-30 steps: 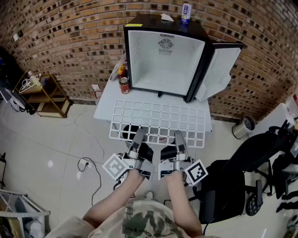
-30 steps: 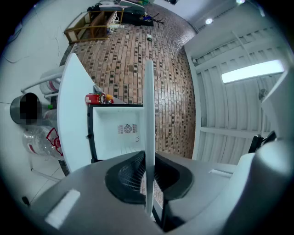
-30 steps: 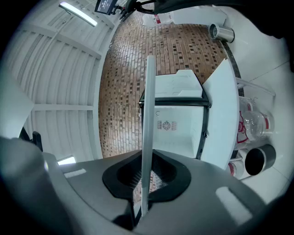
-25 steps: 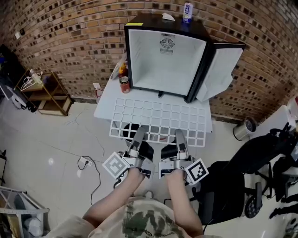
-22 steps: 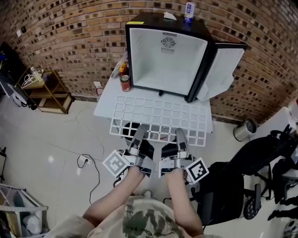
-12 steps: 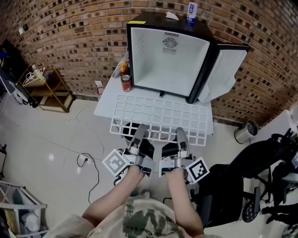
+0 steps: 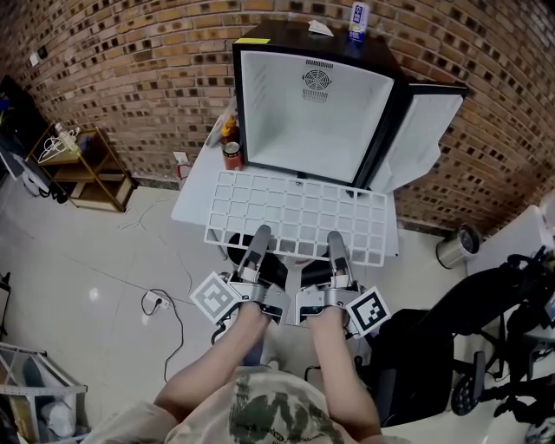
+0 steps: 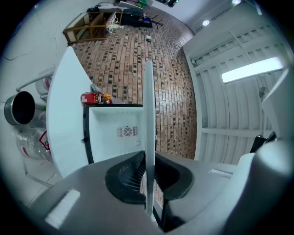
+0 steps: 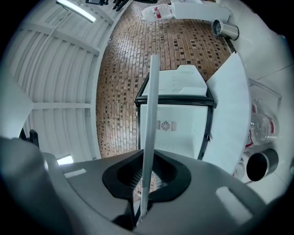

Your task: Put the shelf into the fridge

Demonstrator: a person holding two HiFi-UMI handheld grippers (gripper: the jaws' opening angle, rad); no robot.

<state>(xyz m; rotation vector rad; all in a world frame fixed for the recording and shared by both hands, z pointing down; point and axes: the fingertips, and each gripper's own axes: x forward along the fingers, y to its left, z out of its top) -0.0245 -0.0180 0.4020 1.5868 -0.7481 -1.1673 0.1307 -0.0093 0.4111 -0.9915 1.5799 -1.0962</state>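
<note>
A white wire shelf [image 7: 299,217] is held flat and level in front of the open black mini fridge [image 7: 310,113], its far edge close to the fridge's mouth. My left gripper [image 7: 259,245] is shut on the shelf's near edge at the left, and my right gripper [image 7: 335,249] is shut on it at the right. In the left gripper view the shelf [image 8: 148,137] shows edge-on between the jaws, with the fridge [image 8: 117,133] ahead. The right gripper view shows the shelf [image 9: 149,137] edge-on too, and the white fridge cavity [image 9: 174,128] beyond.
The fridge stands on a white table [image 7: 195,186], its door [image 7: 421,130] swung open to the right. A red can [image 7: 231,156] and a bottle stand left of the fridge. A can [image 7: 358,19] sits on top. A wooden shelf unit [image 7: 78,169] is at left, a black chair [image 7: 451,338] at right.
Both grippers have carried the shelf forward and a little up, so its far edge now lies closer to the fridge's opening.
</note>
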